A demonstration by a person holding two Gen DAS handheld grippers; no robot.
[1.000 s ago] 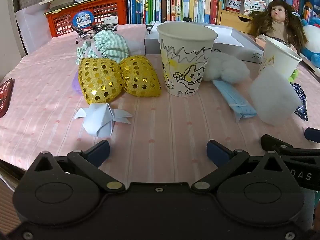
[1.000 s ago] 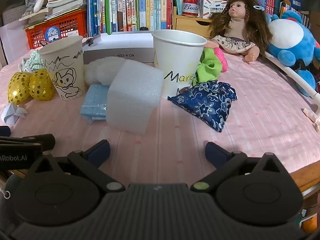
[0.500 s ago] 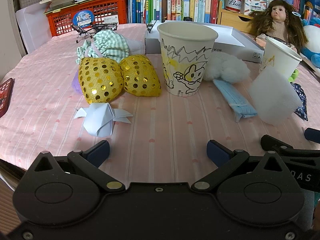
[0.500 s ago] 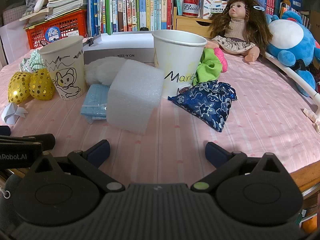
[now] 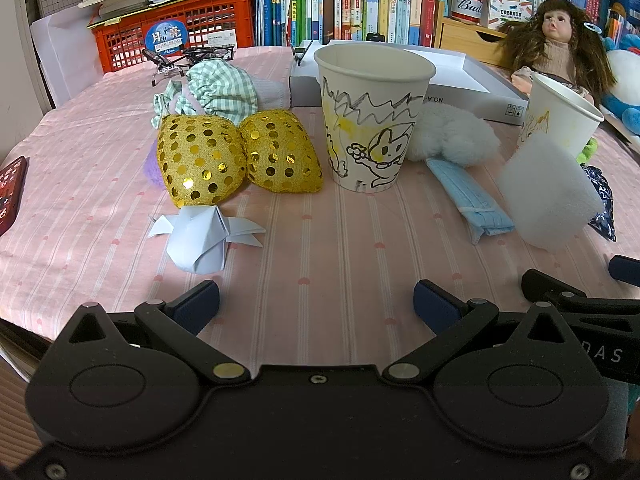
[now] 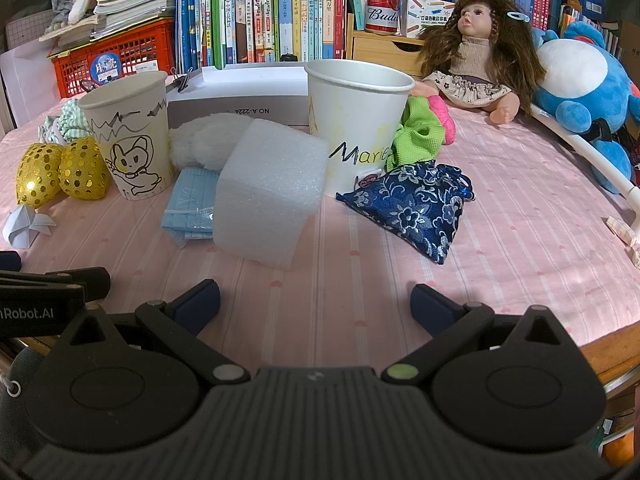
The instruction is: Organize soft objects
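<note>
Two paper cups stand on the pink cloth: a rabbit-drawing cup (image 5: 374,118) (image 6: 130,136) and a "Marie" cup (image 6: 358,128) (image 5: 560,120). Soft items lie around them: two gold sequin pads (image 5: 236,156) (image 6: 60,170), white foam block (image 6: 272,188) (image 5: 550,196), blue face mask (image 5: 468,196) (image 6: 190,206), white fluffy ball (image 5: 452,136) (image 6: 208,140), blue floral pouch (image 6: 416,208), green scrunchie (image 6: 418,138), green checked cloth (image 5: 212,90). My left gripper (image 5: 316,304) is open and empty near the front edge. My right gripper (image 6: 316,304) is open and empty in front of the foam block.
A folded paper bird (image 5: 200,232) lies near the left gripper. A white box (image 6: 240,96), a red crate (image 5: 172,36), books, a doll (image 6: 476,52) and a blue plush (image 6: 588,92) line the back. The table edge (image 6: 616,344) is at the right.
</note>
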